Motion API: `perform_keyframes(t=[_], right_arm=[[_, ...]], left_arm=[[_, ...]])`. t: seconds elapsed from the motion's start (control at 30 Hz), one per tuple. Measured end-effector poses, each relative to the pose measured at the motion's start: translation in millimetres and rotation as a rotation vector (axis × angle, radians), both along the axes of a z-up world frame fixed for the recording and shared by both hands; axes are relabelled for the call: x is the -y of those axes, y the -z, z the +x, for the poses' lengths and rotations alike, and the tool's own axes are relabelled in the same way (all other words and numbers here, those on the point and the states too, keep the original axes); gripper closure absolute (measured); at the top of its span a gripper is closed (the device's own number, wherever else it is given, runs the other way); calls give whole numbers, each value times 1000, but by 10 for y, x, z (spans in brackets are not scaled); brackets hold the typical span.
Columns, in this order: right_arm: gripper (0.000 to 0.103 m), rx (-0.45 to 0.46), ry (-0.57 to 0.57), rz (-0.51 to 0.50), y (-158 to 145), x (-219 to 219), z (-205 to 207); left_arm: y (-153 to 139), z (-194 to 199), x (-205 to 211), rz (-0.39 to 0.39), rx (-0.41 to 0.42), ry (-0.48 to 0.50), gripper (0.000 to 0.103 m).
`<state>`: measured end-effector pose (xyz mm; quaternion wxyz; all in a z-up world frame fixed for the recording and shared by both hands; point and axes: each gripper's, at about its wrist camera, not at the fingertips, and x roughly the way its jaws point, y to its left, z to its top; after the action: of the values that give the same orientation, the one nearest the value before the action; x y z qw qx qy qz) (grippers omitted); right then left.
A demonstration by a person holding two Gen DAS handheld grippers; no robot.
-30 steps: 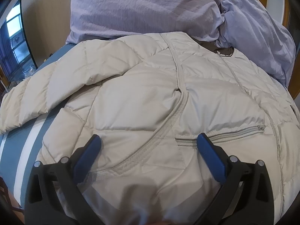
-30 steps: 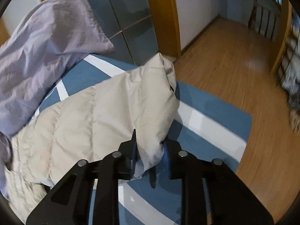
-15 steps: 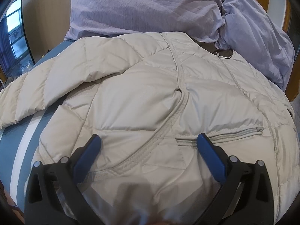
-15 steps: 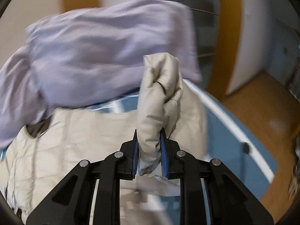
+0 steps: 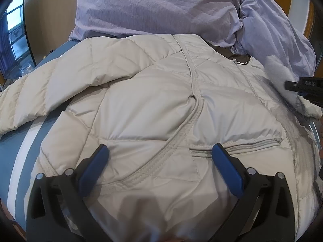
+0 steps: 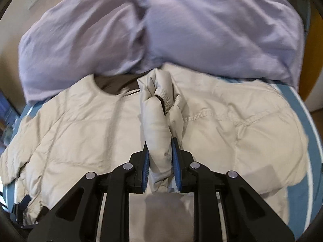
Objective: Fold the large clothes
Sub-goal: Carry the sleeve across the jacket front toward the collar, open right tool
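Observation:
A beige quilted puffer jacket [image 5: 161,104] lies front up on a blue bed, zipped, collar toward the pillows. My left gripper [image 5: 159,151] hovers open over its lower hem, blue pads wide apart, one either side of the zip, nothing between them. In the right wrist view my right gripper [image 6: 160,151] is shut on the jacket's sleeve [image 6: 158,125] near the cuff, holding it lifted over the jacket body [image 6: 242,125]. The right gripper's black tip [image 5: 302,85] also shows at the right edge of the left wrist view, with blurred sleeve fabric beside it.
Two lilac pillows [image 5: 157,8] [image 6: 212,30] lie against the head of the bed behind the collar. The blue sheet with white stripes [image 5: 18,161] shows at the left. The other sleeve [image 5: 22,109] stretches out left. A dark window [image 5: 14,38] stands far left.
My right gripper carried the sleeve from the bed's right edge, lifting it up and across over the jacket's chest, rolling as it went. The left gripper stayed in place, open.

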<state>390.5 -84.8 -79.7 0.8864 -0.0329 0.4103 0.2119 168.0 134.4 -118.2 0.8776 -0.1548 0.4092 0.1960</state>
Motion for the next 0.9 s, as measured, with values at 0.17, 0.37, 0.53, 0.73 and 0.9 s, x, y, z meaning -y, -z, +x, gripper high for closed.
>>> perform_keyframes(t=[0.17,0.37,0.53,0.73,0.9], right_arm=[[82,-14,-76,4,49,-351,-117],[81,-41,-112,-16,170,-524,-196],[81,-82,-151,40,113,-546,-255],[81,-113,-138,70,108,-609,-261],[64,-150,-145,106,136,-715,-218]], left_arm=[[-4,-3,-10,-7,4,0,2],[-6,-7,-15,-11,7,1,2],[-5,-11,-19,-13,8,2,2],[-6,-10,-18,-13,8,2,2],[-7,-10,-18,-14,8,2,2]])
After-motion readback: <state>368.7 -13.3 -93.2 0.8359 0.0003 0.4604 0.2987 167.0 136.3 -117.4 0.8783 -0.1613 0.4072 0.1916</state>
